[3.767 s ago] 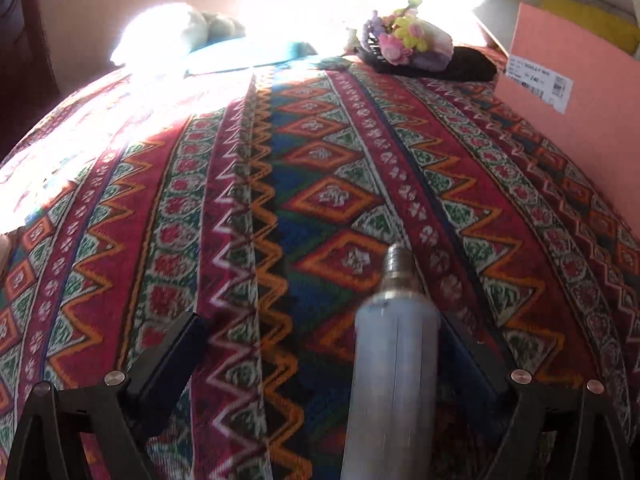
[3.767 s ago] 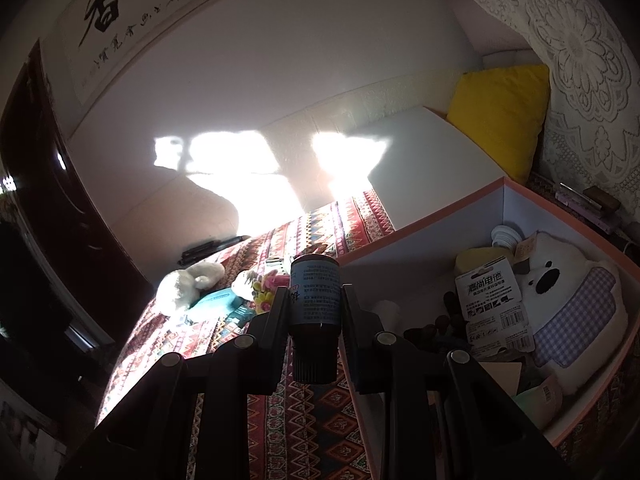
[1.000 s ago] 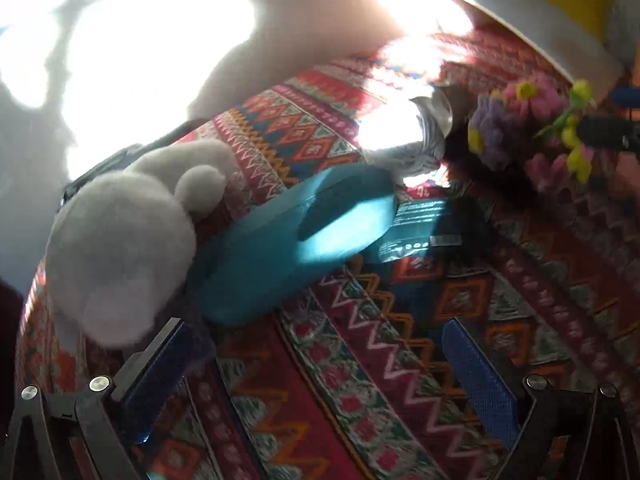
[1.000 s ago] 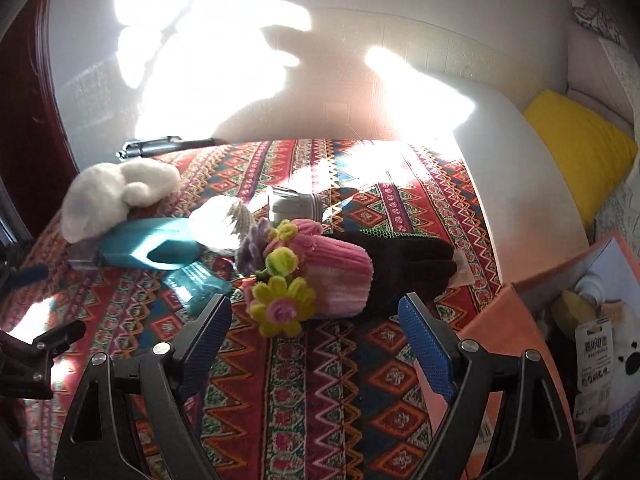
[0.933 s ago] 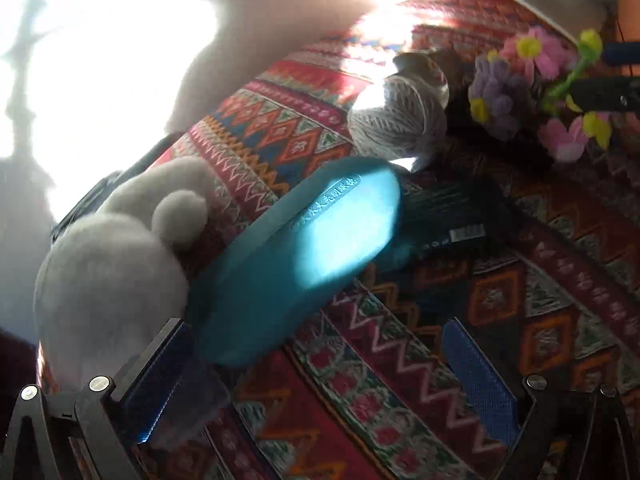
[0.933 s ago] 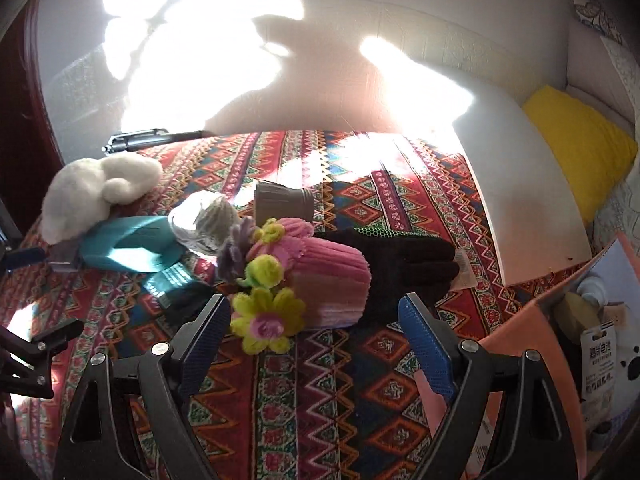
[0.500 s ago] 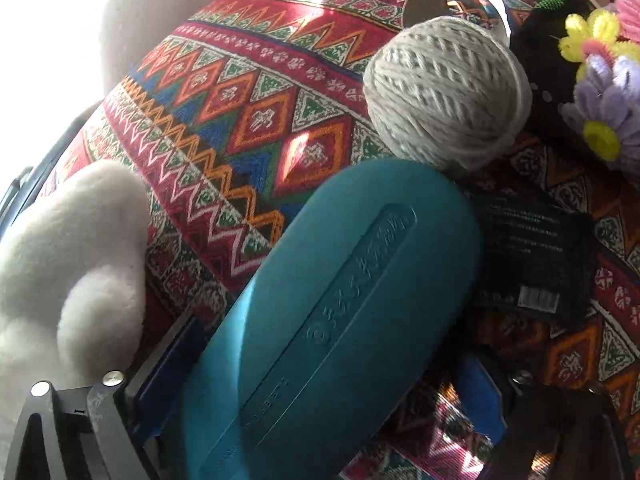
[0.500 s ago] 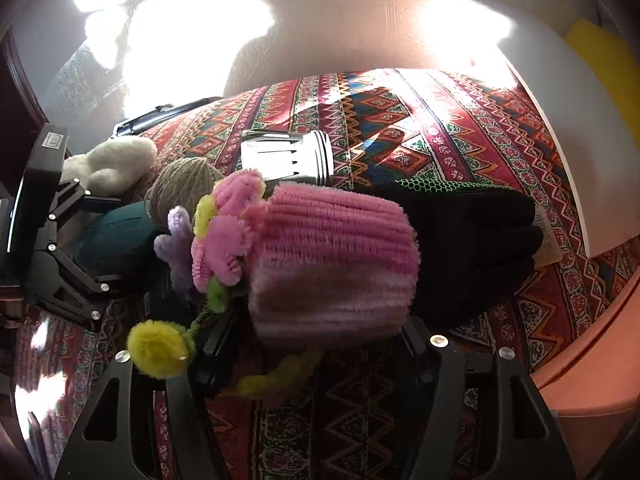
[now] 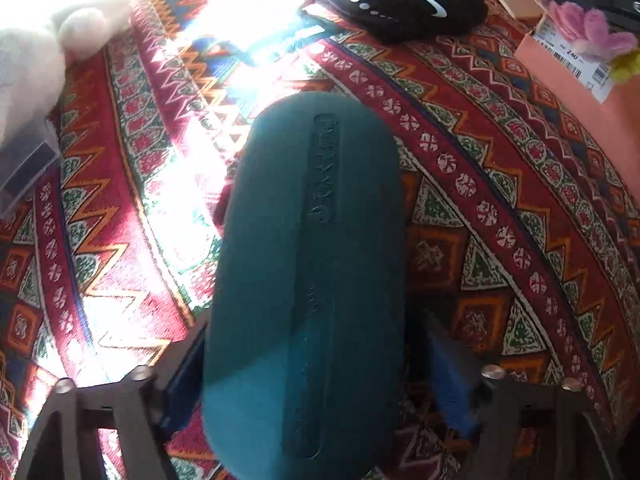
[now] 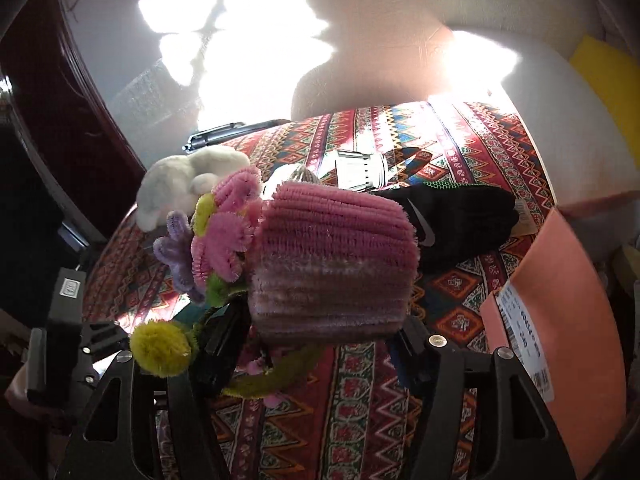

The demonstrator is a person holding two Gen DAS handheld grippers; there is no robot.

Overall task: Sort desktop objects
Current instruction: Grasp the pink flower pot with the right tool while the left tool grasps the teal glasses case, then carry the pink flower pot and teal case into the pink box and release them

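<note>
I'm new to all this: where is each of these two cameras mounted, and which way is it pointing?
Left wrist view: sits on the left gripper, looking along its fingers and down at the patterned cloth; the teal case it grips fills the middle.
Right wrist view: sits on the right gripper, facing across the table toward the sunlit wall; it holds the pink flower pot.
Shared: both show the black glove, white plush toy and orange box.

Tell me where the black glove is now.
In the right wrist view the black glove lies on the patterned cloth, behind the pink flower pot and left of the orange box.
</note>
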